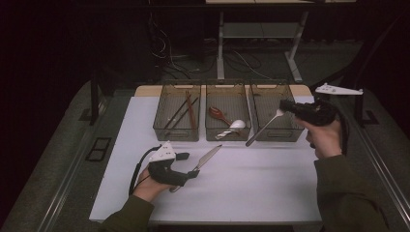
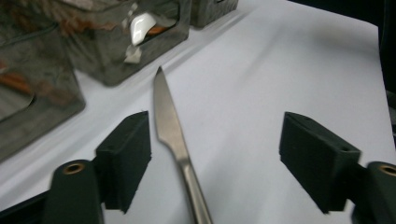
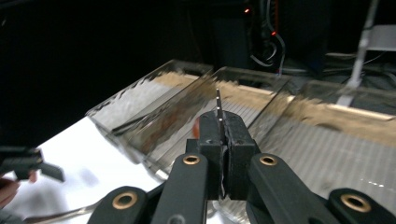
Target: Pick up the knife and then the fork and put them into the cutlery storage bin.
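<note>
Both jaws of the left gripper (image 2: 215, 163) stand apart around the knife (image 2: 175, 140).

The near half of the white table (image 1: 251, 188) lies bare, save for a knife (image 1: 207, 158) at its left. Three clear bins (image 1: 227, 113) stand touching in a row along the far edge (no gap between them), walling that side.

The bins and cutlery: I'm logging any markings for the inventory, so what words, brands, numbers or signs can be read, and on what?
None can be read.
Three bins: no label shows.
Knife: blade bare, no stamp visible.
Fork: too small to tell.
Left gripper and right gripper: plain black, no lettering.
</note>
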The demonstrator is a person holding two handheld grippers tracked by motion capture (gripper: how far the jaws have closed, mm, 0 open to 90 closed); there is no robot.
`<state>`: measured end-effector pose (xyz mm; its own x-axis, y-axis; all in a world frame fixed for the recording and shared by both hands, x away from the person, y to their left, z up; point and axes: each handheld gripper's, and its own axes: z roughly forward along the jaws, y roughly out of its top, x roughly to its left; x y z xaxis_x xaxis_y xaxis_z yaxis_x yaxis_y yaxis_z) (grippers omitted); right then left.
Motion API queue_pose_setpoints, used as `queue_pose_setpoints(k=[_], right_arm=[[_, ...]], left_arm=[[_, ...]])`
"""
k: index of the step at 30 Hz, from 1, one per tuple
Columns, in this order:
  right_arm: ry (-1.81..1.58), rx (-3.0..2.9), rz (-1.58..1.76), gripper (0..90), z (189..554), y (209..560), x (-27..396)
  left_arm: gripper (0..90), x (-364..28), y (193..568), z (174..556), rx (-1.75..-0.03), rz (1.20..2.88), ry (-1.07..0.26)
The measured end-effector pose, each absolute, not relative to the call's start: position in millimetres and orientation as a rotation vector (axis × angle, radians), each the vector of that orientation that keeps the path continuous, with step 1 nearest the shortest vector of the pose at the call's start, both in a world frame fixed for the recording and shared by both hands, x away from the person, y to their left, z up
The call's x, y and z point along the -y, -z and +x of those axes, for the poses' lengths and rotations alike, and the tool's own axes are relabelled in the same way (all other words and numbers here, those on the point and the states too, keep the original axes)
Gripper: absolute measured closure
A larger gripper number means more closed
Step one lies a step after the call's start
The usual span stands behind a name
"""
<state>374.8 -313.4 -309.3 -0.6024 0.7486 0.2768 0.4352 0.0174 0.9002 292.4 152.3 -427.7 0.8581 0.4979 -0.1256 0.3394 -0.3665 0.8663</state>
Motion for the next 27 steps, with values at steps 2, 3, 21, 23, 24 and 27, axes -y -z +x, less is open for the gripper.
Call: queue_pose_setpoints(k=[2, 3, 21, 23, 24, 27], right_arm=[[-1.602, -1.997, 1.229, 87.2, 379.9, 302.7, 321.1], [-1.591, -1.990, 1.238, 87.2, 382.4, 299.5, 324.8], [-1.359, -1.965, 1.327, 87.1, 439.7, 301.1, 355.3], [-1.332, -1.989, 1.343, 87.1, 446.2, 309.4, 353.3], [-1.317, -2.006, 1.347, 87.1, 449.0, 313.5, 351.5], [-1.277, -2.054, 1.371, 87.0, 456.4, 325.0, 345.6]], left_arm=[[18.2, -158.8, 429.6, 290.2, -0.624, 1.982, -0.194], [15.8, -161.9, 430.4, 289.1, -0.629, 1.982, -0.196], [0.0, -172.2, 433.5, 282.5, -0.677, 1.978, -0.219], [0.0, -172.0, 433.7, 282.4, -0.676, 1.978, -0.218], [0.0, -172.0, 433.6, 282.2, -0.674, 1.980, -0.218], [0.0, -171.6, 433.7, 281.9, -0.673, 1.983, -0.216]])
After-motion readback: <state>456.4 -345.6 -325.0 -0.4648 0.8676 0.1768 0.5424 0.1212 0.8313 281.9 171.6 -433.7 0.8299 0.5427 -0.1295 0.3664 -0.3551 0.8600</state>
